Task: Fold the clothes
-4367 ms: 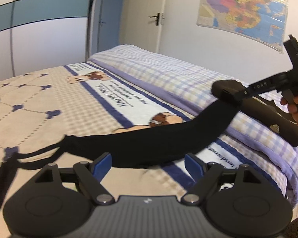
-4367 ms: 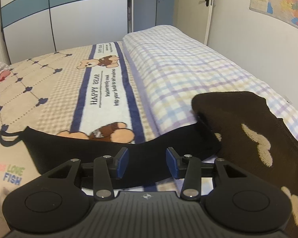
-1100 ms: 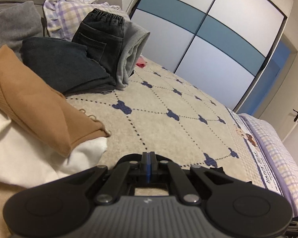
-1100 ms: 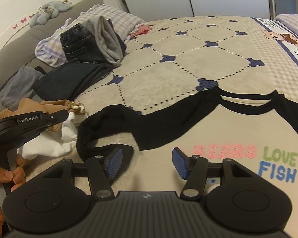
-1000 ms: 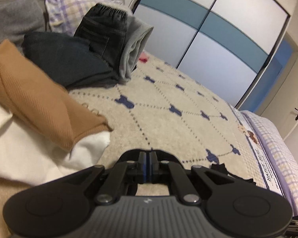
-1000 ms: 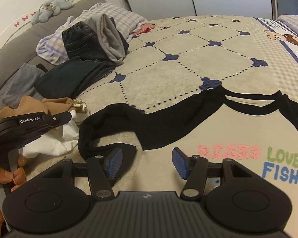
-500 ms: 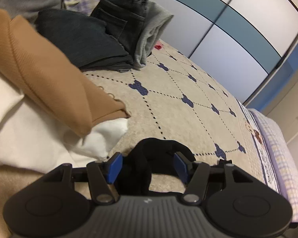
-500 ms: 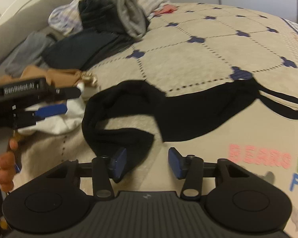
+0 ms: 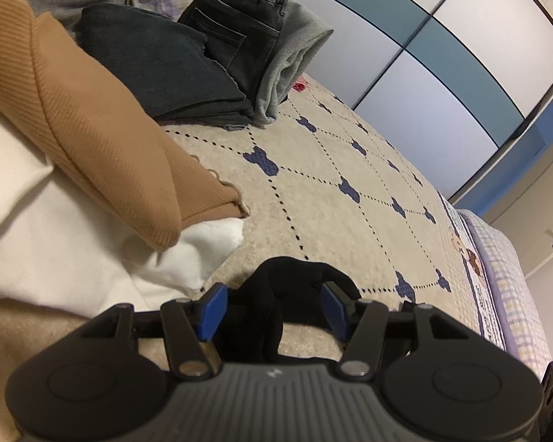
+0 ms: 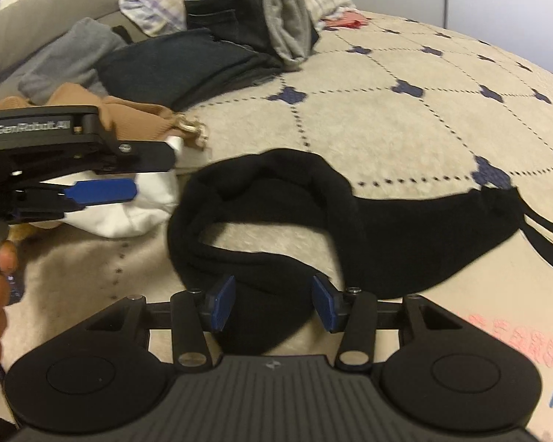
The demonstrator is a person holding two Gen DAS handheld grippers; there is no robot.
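Black sleeve (image 10: 276, 199) of the printed tee (image 10: 497, 331) lies crumpled in a loop on the bed (image 10: 405, 121), cuff end curled back toward the person, the rest running off right into the shirt body. Right tool (image 10: 272, 304) sits right over the cuff end, blue pads about half apart with black fabric between them, not pinching yet, so nothing held. Left tool (image 9: 272, 305) hovers at the loop's far-left bend, also about half open, straddling a bunched fold with gaps either side, empty grip. In the right wrist view it comes in from the left, beside the white garment (image 10: 129, 213) and tan knit (image 10: 136, 118). Sleeve's long axis runs left to right across both tools. Right one is nearer the cuff, likely the one to close first and pull the sleeve straight or across the shirt.
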